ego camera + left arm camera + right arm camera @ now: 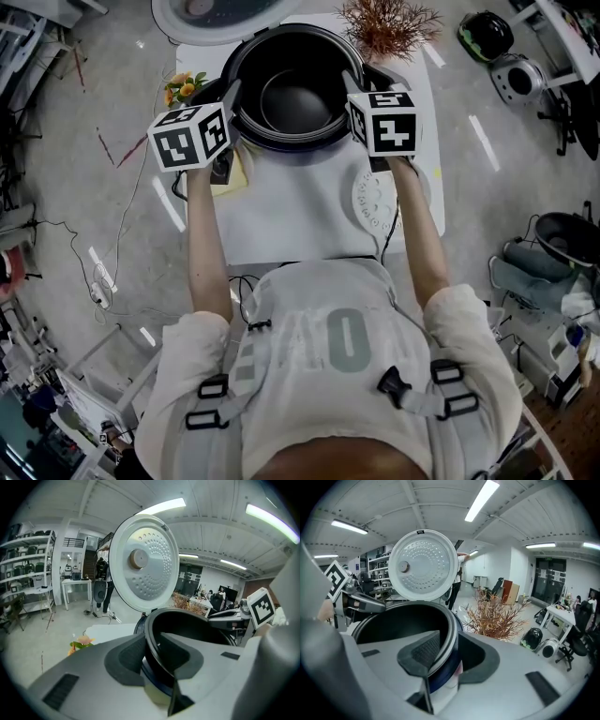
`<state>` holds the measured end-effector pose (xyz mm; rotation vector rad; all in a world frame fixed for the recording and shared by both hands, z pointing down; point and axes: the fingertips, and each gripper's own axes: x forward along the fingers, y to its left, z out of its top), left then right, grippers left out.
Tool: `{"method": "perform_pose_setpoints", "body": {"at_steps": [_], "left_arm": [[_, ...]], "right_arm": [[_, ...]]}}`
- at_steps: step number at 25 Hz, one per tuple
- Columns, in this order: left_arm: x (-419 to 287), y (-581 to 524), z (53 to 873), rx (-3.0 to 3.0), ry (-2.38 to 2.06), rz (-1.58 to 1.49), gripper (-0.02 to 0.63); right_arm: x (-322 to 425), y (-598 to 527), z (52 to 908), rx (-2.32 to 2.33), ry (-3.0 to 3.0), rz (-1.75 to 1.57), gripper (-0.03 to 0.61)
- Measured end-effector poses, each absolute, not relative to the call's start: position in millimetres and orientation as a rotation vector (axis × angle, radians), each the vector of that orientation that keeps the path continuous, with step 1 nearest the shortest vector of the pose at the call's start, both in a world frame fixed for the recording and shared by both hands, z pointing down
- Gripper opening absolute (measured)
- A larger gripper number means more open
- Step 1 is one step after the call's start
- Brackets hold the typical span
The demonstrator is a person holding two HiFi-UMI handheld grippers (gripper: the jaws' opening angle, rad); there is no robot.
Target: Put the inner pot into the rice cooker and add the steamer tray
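The black inner pot sits in the mouth of the rice cooker, whose white lid stands open behind it. My left gripper is shut on the pot's left rim and my right gripper on its right rim. In the left gripper view the jaws straddle the rim, one pad inside and one outside, over the cooker's blue band. The right gripper view shows the same hold on the rim. The white perforated steamer tray lies on the table under my right forearm, partly hidden.
The cooker stands on a white table. A dried reddish plant is at the back right, small flowers at the left, and a yellow pad by my left arm. Cables and equipment lie on the floor around.
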<state>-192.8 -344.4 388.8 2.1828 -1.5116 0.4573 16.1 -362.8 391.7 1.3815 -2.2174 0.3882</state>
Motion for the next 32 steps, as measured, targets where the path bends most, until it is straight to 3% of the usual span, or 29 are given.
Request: {"method": "perform_pose_setpoints", "body": {"at_steps": [14, 19, 25, 32], "left_arm": [[-159.4, -288.7, 294.3, 2.358, -1.591, 0.1, 0.103], [-128.3, -251.9, 295.6, 2.434, -1.491, 0.127, 0.134], [-40.3, -210.7, 325.7, 2.545, -1.243, 0.213, 0.156], [19.9, -184.7, 392.7, 2.597, -1.098, 0.541, 0.156]], "right_arm": [[45.0, -303.9, 336.2, 1.482, -2.264, 0.215, 0.14], [58.6, -273.7, 326.4, 1.519, -2.275, 0.205, 0.153], [104.4, -241.8, 345.6, 1.566, -2.201, 0.241, 0.156], [151.4, -208.8, 375.6, 1.694, -2.091, 0.323, 0.158]]}}
